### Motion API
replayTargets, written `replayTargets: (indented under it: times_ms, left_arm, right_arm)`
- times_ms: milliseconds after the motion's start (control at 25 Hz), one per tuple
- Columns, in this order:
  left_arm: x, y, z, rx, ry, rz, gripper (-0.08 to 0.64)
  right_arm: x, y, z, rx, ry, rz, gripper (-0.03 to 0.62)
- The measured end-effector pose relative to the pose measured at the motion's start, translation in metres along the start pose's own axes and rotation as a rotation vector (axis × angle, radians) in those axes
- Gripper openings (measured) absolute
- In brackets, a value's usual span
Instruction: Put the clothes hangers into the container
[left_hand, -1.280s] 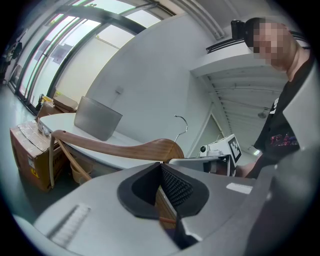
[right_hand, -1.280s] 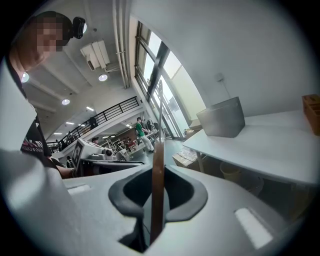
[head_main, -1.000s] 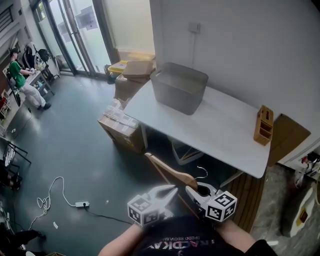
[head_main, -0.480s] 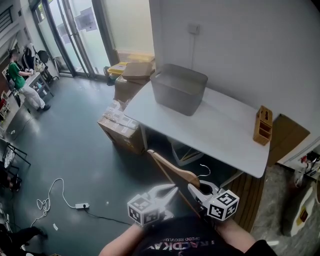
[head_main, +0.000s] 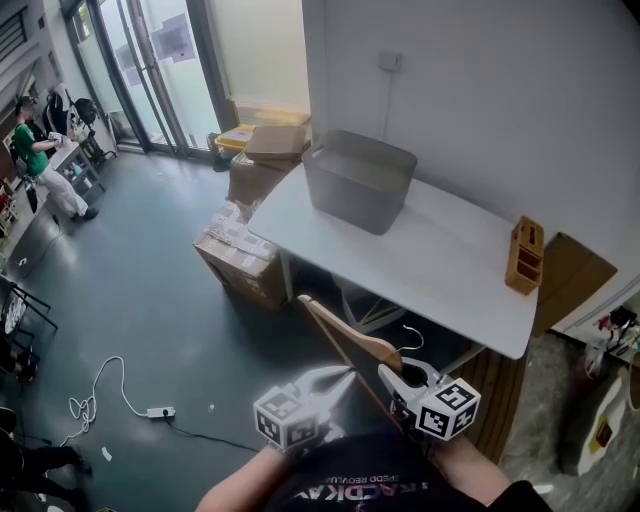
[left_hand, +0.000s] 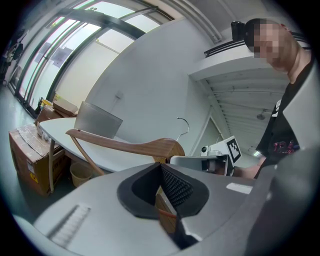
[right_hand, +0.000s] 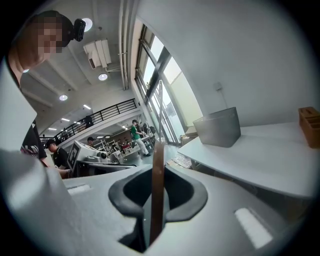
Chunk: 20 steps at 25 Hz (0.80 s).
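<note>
A wooden clothes hanger (head_main: 345, 340) with a metal hook hangs in the air below the table's front edge, one arm pointing up and left. My left gripper (head_main: 347, 378) is shut on a wooden end of it, seen between the pads in the left gripper view (left_hand: 165, 202). My right gripper (head_main: 392, 380) is shut on the hanger near its hook; the right gripper view shows the wood edge-on (right_hand: 157, 175) in the jaws. The grey container (head_main: 358, 180) stands on the white table (head_main: 450, 265), well beyond both grippers.
A wooden holder (head_main: 526, 254) stands at the table's right end. Cardboard boxes (head_main: 243, 262) sit on the floor left of the table, a bin (head_main: 365, 305) under it. A cable and power strip (head_main: 160, 411) lie on the floor. A person (head_main: 38, 160) stands far left.
The hanger and both grippers have crept slightly up and to the right. Both grips are unchanged.
</note>
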<state>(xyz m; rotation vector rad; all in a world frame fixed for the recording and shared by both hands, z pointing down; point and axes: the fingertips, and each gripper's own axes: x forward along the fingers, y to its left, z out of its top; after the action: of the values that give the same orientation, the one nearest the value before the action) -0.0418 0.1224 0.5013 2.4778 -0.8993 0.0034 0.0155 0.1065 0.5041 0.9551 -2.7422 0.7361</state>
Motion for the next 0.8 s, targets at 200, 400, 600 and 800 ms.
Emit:
replayTargets:
  times_ms: [200, 400, 600, 800]
  left_arm:
    - [0.004, 0.006, 0.004, -0.006, -0.005, 0.008, -0.002]
    - [0.015, 0.013, 0.011, -0.009, -0.009, 0.018, -0.002]
    - [0.031, 0.025, 0.021, -0.010, -0.013, 0.044, -0.002]
    - [0.054, 0.036, 0.034, -0.015, -0.017, 0.069, -0.002]
  right_arm:
    - [0.004, -0.004, 0.007, -0.018, 0.004, 0.002, 0.057]
    - [0.011, -0.018, 0.014, -0.026, 0.014, 0.010, 0.057]
    - [0.021, -0.037, 0.026, -0.030, 0.023, 0.034, 0.057]
    - [0.030, -0.060, 0.044, -0.050, 0.037, 0.061, 0.057]
